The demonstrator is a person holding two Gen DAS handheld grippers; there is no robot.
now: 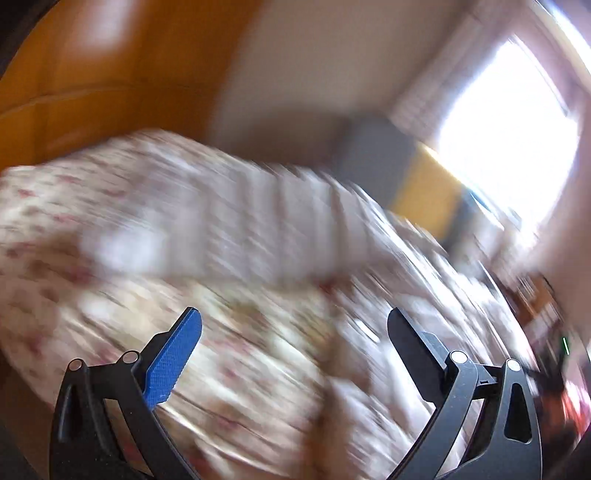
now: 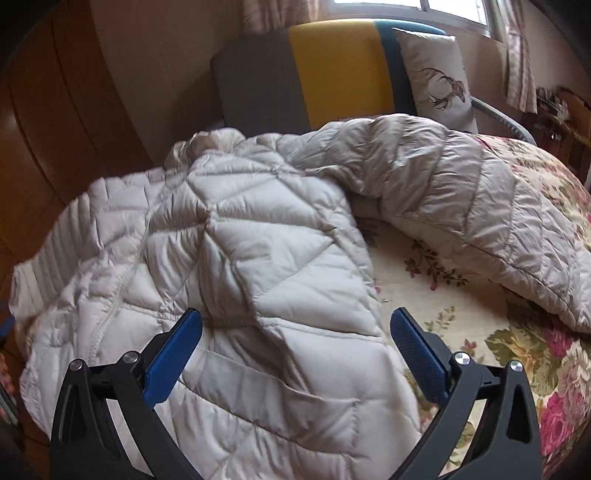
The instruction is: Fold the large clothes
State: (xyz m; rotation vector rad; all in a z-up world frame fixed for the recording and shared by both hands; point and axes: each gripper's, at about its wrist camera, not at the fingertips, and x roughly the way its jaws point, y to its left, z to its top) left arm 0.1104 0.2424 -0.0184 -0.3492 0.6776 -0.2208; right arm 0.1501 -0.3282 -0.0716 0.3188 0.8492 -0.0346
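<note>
Taking the headboard (image 2: pixel 295 74) as the fixed mark, with its grey, yellow and teal panels: to its left stands an orange-brown wooden wardrobe (image 2: pixel 44 122), and against its right end leans a pale cushion (image 2: pixel 436 74) printed with a dark antlered figure. Above it a window (image 2: pixel 413 11) shows between patterned curtains (image 2: pixel 517 62). Below the headboard spreads a floral bedspread (image 2: pixel 517 350).

The pale quilted down jacket (image 2: pixel 229 266) lies on that bedspread, its body down and left of the headboard, and one sleeve (image 2: pixel 461 192) arching off to the right beneath the cushion.

The right gripper (image 2: pixel 295 332) hovers over the jacket's lower part, fingers spread wide with nothing between them and apart from the fabric.

The left wrist view is heavily blurred. The left gripper (image 1: pixel 295 332) also stands wide apart and empty above the bedspread (image 1: pixel 258 369), with the jacket (image 1: pixel 221 229) a pale smear beyond its tips.
</note>
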